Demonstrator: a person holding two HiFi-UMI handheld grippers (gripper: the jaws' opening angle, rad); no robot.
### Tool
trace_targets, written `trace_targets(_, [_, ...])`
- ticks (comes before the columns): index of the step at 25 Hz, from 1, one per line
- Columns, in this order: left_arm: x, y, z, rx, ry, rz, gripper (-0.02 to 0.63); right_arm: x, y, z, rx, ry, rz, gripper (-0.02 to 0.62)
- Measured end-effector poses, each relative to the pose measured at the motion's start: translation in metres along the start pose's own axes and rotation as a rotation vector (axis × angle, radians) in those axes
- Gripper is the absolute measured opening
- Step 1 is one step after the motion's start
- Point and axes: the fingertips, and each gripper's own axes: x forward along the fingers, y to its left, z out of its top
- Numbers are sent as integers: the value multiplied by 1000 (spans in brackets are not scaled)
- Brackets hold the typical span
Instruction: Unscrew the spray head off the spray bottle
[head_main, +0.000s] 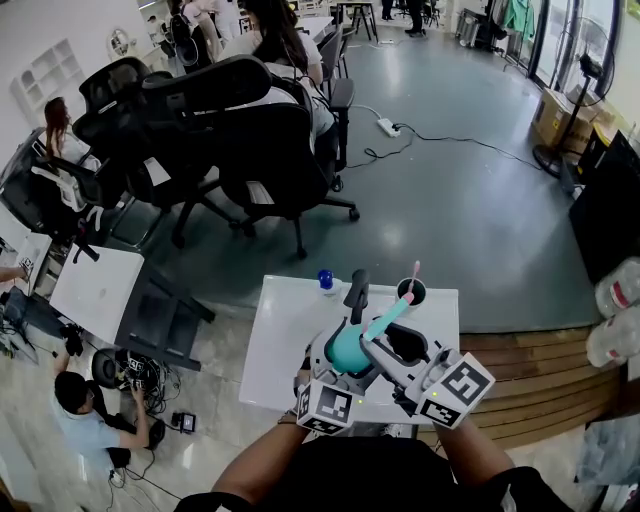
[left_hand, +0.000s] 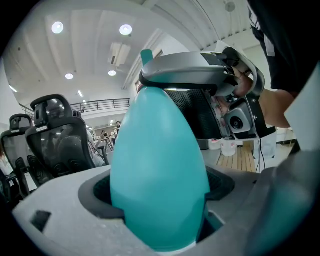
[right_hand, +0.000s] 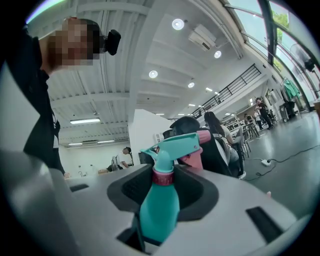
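Note:
A teal spray bottle (head_main: 350, 348) is held tilted above the white table (head_main: 285, 340), between both grippers. My left gripper (head_main: 335, 362) is shut on the bottle's wide egg-shaped body (left_hand: 160, 170), which fills the left gripper view. My right gripper (head_main: 388, 338) comes in from the right and closes round the neck. In the right gripper view its dark pads (right_hand: 125, 187) flank the pink collar (right_hand: 162, 176) just under the teal spray head (right_hand: 175, 146), which has a pink nozzle and trigger. The left gripper view shows the right gripper's grey jaw lying across the top of the bottle.
A small bottle with a blue cap (head_main: 325, 281) and a dark round cup (head_main: 411, 291) stand at the table's far edge. Black office chairs (head_main: 240, 140) and seated people are beyond it. A wooden platform (head_main: 520, 360) lies to the right.

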Motion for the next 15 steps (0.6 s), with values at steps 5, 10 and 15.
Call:
trace_targets(5, [-3, -4, 3, -33, -12, -49, 465, 2, 4, 3, -22, 16, 68, 138])
trace_targets(10, [-9, -18, 15, -46, -58, -160, 465, -5, 17, 11, -110, 33, 237, 137])
trace_targets(15, [-19, -37, 36, -10, -121, -293, 465, -23, 40, 25, -161, 40, 468, 137])
